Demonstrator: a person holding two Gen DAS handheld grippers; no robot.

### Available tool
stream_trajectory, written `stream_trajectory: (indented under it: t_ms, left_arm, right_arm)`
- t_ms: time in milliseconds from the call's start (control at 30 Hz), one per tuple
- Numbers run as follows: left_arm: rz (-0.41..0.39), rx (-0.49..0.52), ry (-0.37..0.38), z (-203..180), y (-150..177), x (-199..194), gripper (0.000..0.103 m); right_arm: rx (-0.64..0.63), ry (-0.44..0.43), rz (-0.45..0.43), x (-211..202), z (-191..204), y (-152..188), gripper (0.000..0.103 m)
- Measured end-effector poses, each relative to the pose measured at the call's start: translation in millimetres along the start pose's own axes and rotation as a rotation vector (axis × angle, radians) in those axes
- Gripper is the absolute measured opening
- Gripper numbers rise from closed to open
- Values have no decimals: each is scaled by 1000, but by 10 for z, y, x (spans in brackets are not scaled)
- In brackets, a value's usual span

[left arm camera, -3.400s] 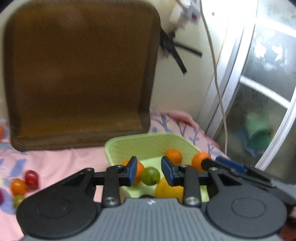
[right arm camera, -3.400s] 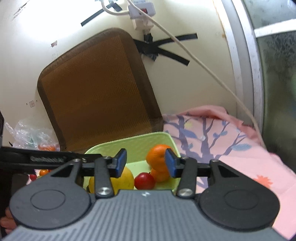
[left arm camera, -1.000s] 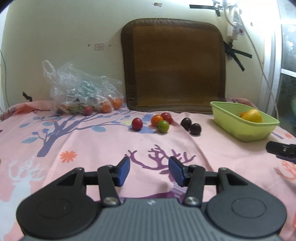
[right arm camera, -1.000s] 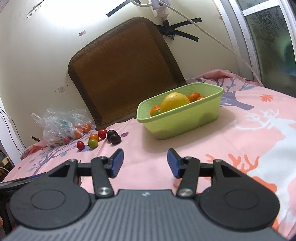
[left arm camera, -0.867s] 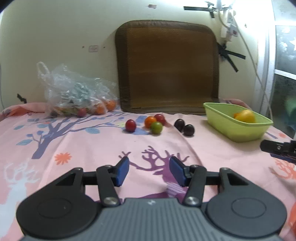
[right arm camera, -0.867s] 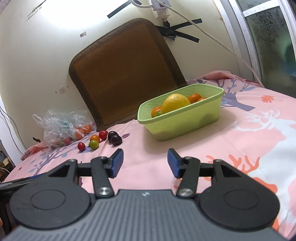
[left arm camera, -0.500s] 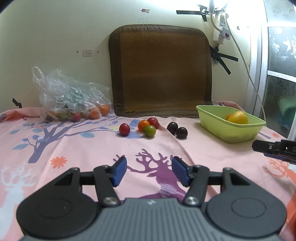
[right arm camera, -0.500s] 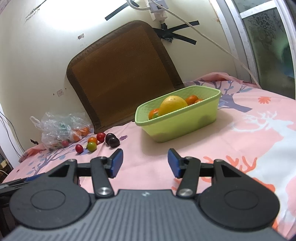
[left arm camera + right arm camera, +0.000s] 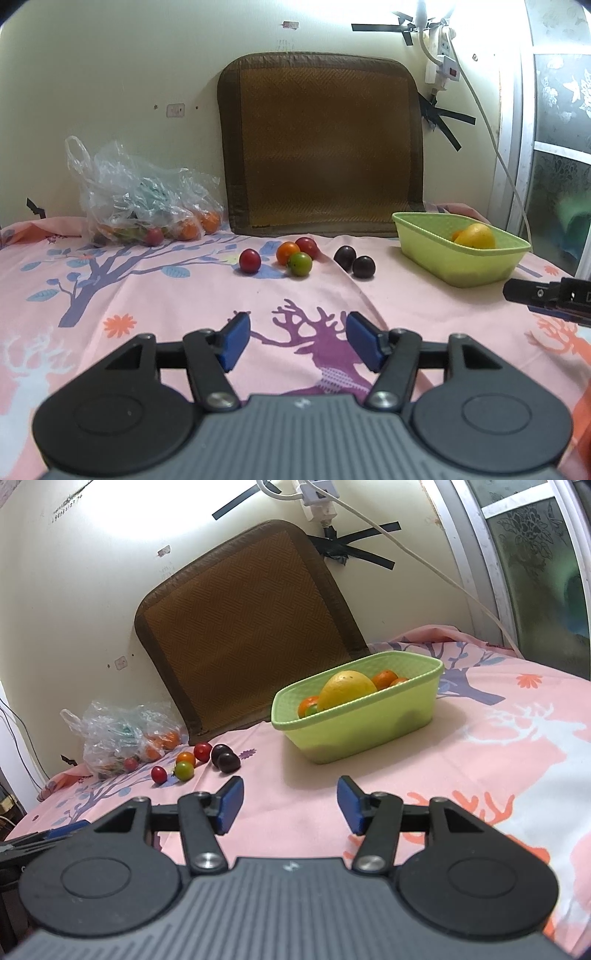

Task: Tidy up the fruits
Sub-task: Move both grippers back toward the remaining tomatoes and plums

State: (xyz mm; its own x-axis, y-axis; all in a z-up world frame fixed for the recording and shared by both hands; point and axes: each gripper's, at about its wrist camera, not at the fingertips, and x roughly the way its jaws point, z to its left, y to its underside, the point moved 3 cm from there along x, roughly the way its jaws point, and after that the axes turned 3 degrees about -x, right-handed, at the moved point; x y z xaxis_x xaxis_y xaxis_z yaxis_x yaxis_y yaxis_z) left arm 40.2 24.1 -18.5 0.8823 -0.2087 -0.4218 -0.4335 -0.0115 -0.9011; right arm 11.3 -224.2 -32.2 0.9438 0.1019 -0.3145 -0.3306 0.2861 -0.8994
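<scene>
A green basket (image 9: 428, 243) (image 9: 402, 701) on the pink sheet holds a yellow fruit (image 9: 347, 688) and oranges (image 9: 384, 677). Loose on the sheet lie a red fruit (image 9: 250, 260), an orange one (image 9: 287, 252), a green one (image 9: 299, 264) (image 9: 184, 770), another red one (image 9: 307, 246) and two dark plums (image 9: 354, 261) (image 9: 225, 758). My left gripper (image 9: 297, 341) hovers well short of them, jaws opening, nothing between them. My right gripper (image 9: 288, 805) sits in front of the basket, jaws also opening and empty. Its tip (image 9: 546, 295) shows at the left wrist view's right edge.
A clear plastic bag (image 9: 140, 199) (image 9: 118, 734) with more fruit lies at the back left against the wall. A brown woven mat (image 9: 321, 147) leans on the wall behind the fruits. A white cable (image 9: 491, 122) hangs by the window frame on the right.
Both grippers' jaws have spread wider. The left wrist view has tilted slightly, so the fruits and basket sit a little further left than before; the right wrist view is nearly unchanged.
</scene>
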Motion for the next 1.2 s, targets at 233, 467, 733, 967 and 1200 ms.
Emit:
stream_trajectory:
  t_ms: [233,467,733,967,1200]
  left_arm:
    - [10,4,2,-13,6,10,59]
    - [23,11,13,-23,10,30,59]
    - [67,45,11,-83,35,94,59]
    - [119,104,-2,-177,61,179,59]
    - [190,107,-9,-193,7,384,60]
  right_arm:
    - [1,-4,-6,-6,-6,3,60]
    - [0,-2,-5,-10,0,9,61]
    - [-8,-4,2,2,-5,4,61]
    - [-9,-5,2,4,-4,6,61]
    - [-10,-4,1,2,4,10,61]
